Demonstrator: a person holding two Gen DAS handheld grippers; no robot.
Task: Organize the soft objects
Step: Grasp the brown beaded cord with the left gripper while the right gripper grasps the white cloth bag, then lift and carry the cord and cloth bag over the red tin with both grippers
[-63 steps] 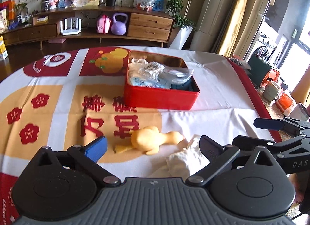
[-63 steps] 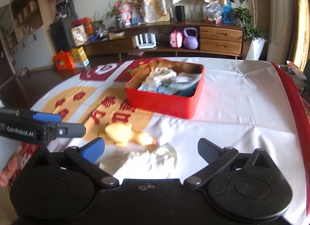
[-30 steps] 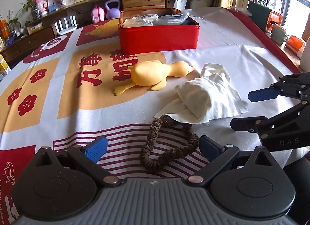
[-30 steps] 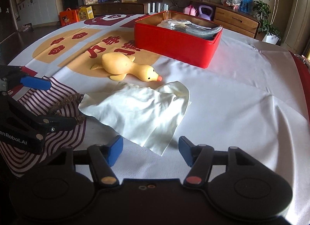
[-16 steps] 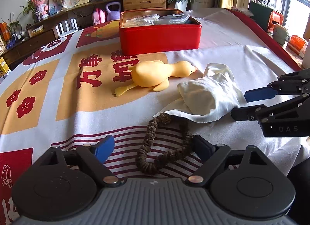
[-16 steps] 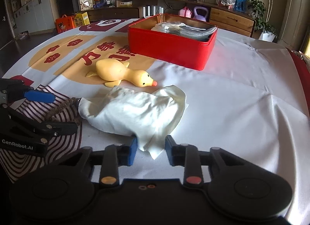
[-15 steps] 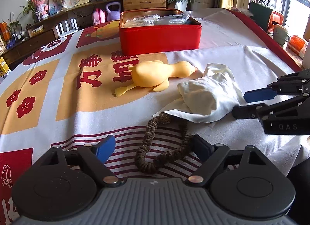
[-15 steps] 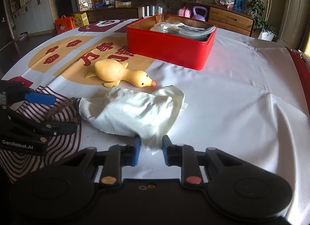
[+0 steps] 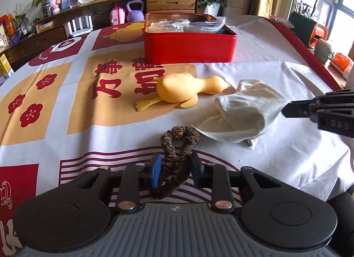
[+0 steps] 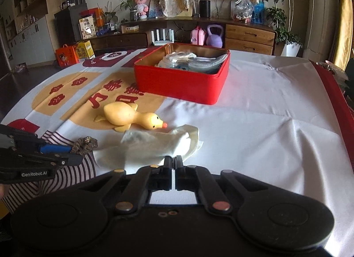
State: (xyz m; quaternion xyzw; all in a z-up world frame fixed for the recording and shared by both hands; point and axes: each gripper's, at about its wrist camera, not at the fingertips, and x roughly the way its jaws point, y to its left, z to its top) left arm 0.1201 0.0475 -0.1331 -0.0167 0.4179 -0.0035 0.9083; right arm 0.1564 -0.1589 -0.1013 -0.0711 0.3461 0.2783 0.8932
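A brown braided hair tie lies on the striped part of the tablecloth. My left gripper is shut on its near end; it also shows in the right wrist view. A cream cloth lies crumpled to the right. My right gripper is shut on the near edge of the cloth, and it shows in the left wrist view at the cloth's right corner. A yellow soft duck lies on its side behind them, and it also shows in the right wrist view.
A red tin box holding plastic-wrapped items stands behind the duck, also in the right wrist view. The patterned tablecloth covers the table. A sideboard with a purple kettlebell stands beyond the far edge.
Both grippers have closed: the left onto the hair tie, the right onto the cloth's edge. The cloth has bunched up and its near edge has lifted a little.
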